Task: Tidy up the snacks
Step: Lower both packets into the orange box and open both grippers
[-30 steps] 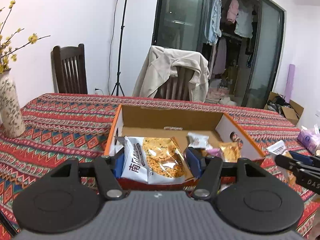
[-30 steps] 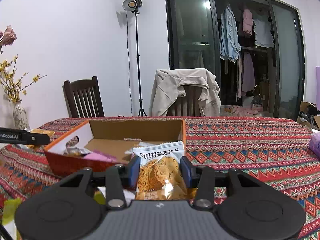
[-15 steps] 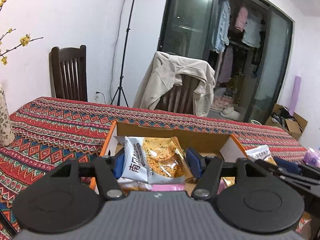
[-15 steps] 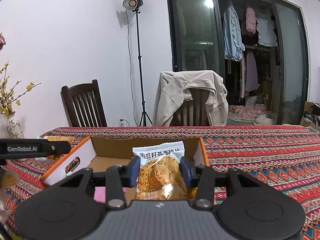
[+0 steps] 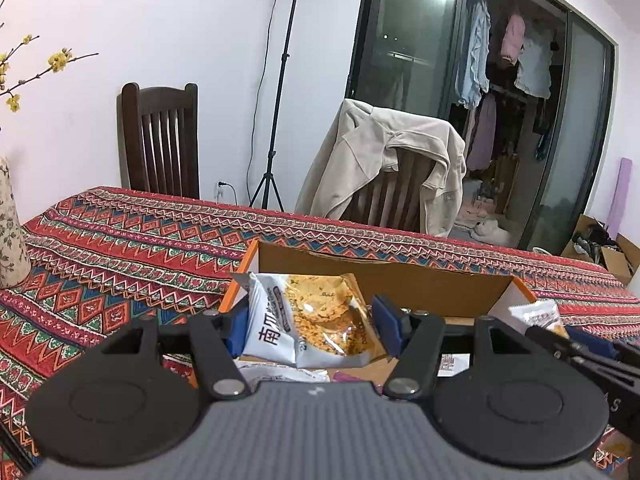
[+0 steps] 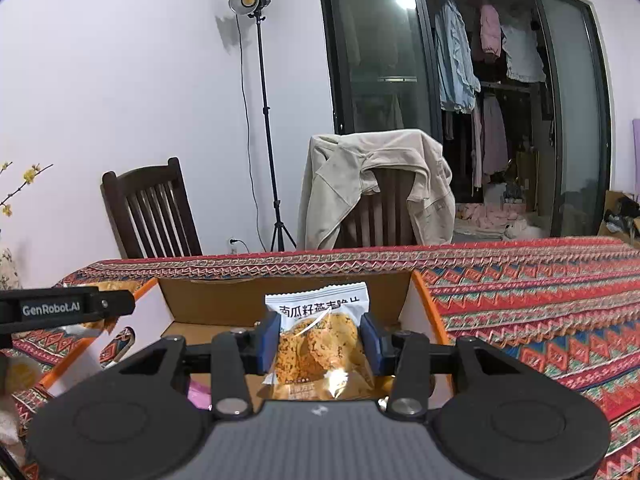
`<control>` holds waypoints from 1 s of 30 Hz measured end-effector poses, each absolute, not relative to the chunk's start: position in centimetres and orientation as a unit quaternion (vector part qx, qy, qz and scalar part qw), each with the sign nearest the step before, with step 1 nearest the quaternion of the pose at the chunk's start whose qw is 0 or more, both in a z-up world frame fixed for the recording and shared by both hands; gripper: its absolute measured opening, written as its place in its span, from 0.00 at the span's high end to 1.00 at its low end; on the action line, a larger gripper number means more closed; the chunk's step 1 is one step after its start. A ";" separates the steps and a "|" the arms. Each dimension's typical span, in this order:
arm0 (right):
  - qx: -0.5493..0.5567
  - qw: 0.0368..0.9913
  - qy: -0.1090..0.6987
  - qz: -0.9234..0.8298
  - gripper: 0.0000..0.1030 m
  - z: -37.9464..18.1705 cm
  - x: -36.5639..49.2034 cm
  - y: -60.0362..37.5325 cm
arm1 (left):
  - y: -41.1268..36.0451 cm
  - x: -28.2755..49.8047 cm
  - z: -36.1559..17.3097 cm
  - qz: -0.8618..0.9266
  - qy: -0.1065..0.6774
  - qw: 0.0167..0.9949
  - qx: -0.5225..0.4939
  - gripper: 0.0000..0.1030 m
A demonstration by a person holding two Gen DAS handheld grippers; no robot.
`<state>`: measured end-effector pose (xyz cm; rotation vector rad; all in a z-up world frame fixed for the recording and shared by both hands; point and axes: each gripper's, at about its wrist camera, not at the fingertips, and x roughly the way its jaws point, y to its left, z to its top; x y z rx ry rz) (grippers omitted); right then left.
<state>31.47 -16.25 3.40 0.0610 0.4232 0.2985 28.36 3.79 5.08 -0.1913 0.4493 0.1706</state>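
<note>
1. Compared with a second ago, you have carried both claws forward: the cardboard box (image 5: 384,276) then lay ahead of them on the counter (image 5: 120,256), and now its near edge sits beneath them, so both packets hang over its open interior.
2. Your left claw (image 5: 310,326) is clamped on a cracker packet (image 5: 308,320), exactly as it was a second ago. The packet lies sideways between the blue pads: white printed end toward the left pad, clear window showing golden crackers toward the right.
3. Your right claw (image 6: 320,344) grips a second cracker packet (image 6: 320,344), held upright with its white printed header on top and orange-brown crackers visible below.
4. In the box beneath, part of a pink wrapper (image 6: 198,394) and some white wrappers (image 5: 280,372) show; little else can be made out.
5. The right claw's packet also appears at the left view's right edge, level with the box's right wall.
</note>
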 end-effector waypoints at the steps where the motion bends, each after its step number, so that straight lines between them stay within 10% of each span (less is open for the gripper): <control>1: 0.029 0.965 0.213 0.149 0.58 3.1 31.7 -16.2 | 3.8 28.4 5.0 0.084 0.223 0.967 -0.094 0.39; 14: 0.024 0.962 0.225 0.154 0.54 2.2 32.1 -16.4 | 3.3 28.3 4.2 0.075 0.225 0.968 -0.082 0.28; 19: 0.030 0.964 0.218 0.151 0.08 2.2 31.8 -16.8 | 3.5 27.6 4.6 0.079 0.207 0.971 -0.089 0.00; 30: 0.045 0.965 0.210 0.150 0.00 3.4 30.8 -18.1 | 3.2 25.6 6.7 0.082 0.183 0.975 -0.096 0.00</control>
